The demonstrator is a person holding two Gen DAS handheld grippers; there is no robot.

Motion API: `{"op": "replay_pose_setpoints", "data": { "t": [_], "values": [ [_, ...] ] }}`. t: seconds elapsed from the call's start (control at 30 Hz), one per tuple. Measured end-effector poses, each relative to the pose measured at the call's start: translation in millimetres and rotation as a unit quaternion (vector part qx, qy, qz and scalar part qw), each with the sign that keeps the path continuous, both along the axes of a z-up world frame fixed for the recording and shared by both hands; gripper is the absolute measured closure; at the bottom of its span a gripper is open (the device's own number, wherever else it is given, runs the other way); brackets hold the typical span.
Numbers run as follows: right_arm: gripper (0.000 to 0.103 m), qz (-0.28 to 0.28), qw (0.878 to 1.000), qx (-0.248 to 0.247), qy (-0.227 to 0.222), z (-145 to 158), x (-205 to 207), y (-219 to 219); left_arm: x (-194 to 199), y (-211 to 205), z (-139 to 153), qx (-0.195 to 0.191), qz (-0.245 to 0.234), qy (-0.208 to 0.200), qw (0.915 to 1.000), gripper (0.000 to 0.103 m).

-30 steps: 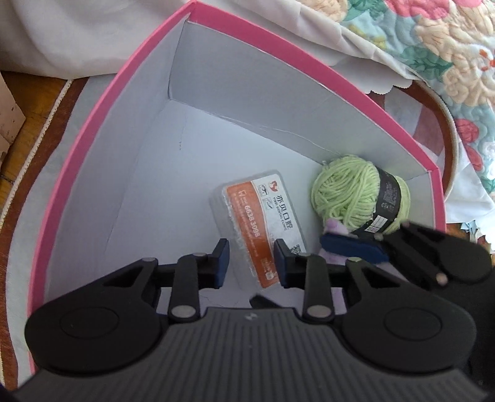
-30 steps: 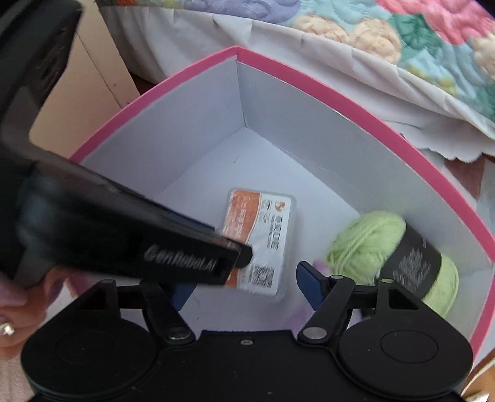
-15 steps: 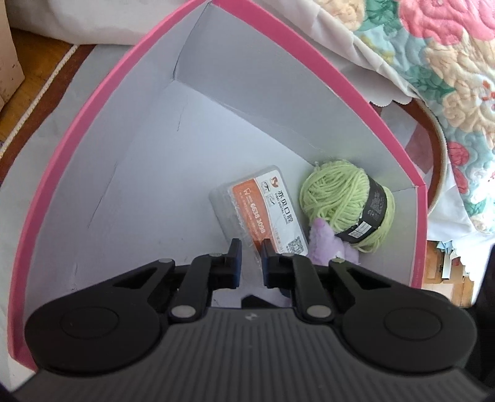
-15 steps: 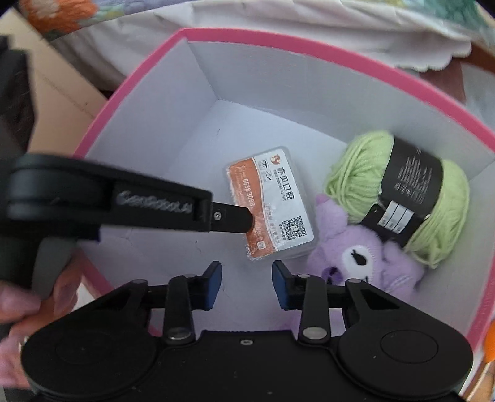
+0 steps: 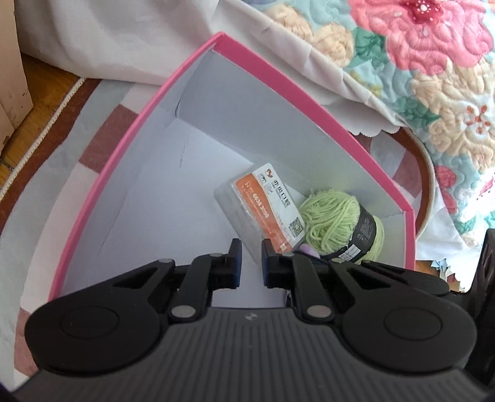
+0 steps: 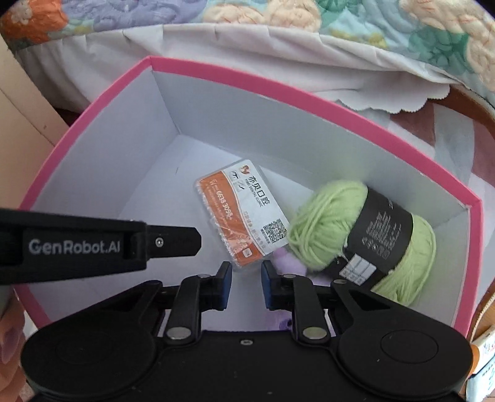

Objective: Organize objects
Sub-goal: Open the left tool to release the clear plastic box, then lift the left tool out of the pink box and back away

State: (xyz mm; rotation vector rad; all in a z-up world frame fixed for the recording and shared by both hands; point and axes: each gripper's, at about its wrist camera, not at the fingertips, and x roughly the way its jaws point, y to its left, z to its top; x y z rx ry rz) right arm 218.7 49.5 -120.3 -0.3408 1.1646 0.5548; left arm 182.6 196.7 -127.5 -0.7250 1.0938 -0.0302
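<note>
A pink-rimmed box [image 5: 130, 130] [image 6: 92, 102] with a white inside holds an orange-and-white packet [image 5: 266, 207] [image 6: 241, 213], a green yarn ball with a black label [image 5: 337, 222] [image 6: 355, 228] and a purple plush toy [image 5: 309, 249] [image 6: 290, 259], mostly hidden. My left gripper [image 5: 250, 263] hovers above the box, jaws nearly closed with a small gap, holding nothing; it also shows as a black bar in the right wrist view [image 6: 173, 239]. My right gripper [image 6: 246, 284] is above the near side of the box, narrowly open and empty.
A floral quilt [image 5: 417, 62] [image 6: 340, 24] with a white skirt hangs behind the box. A patterned rug [image 5: 46, 148] lies under it. A round wooden hoop [image 5: 427, 173] sits at the right. A beige cabinet [image 6: 21, 123] stands at the left.
Both grippers have pulled back and up from the box. The right gripper's jaws narrowed from wide open a second ago. The left gripper's jaws also narrowed.
</note>
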Motion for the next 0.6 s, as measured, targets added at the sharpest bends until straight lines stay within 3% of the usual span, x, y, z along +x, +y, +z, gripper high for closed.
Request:
{"op": "replay_pose_setpoints", "data": {
  "t": [0.2, 0.3, 0.33, 0.53, 0.6],
  "values": [
    [0.080, -0.003, 0.999, 0.034, -0.040, 4, -12, -11, 8, -10, 8, 0.048, -0.013, -0.013, 0.9987, 0.091],
    [0.079, 0.002, 0.997, 0.062, -0.041, 14, -21, -15, 6, -13, 15, 0.066, -0.023, -0.023, 0.9973, 0.090],
    [0.079, 0.004, 0.997, 0.073, -0.038, 24, -5, -24, 4, -15, 18, 0.075, -0.027, -0.026, 0.9965, 0.090],
    [0.079, 0.022, 0.994, 0.097, -0.052, 45, -34, -52, -8, -26, 35, 0.105, -0.050, -0.030, 0.9927, 0.090],
    [0.079, 0.027, 0.993, 0.101, -0.054, 54, -38, -52, -16, -32, 45, 0.137, -0.054, -0.027, 0.9887, 0.090]
  ]
}}
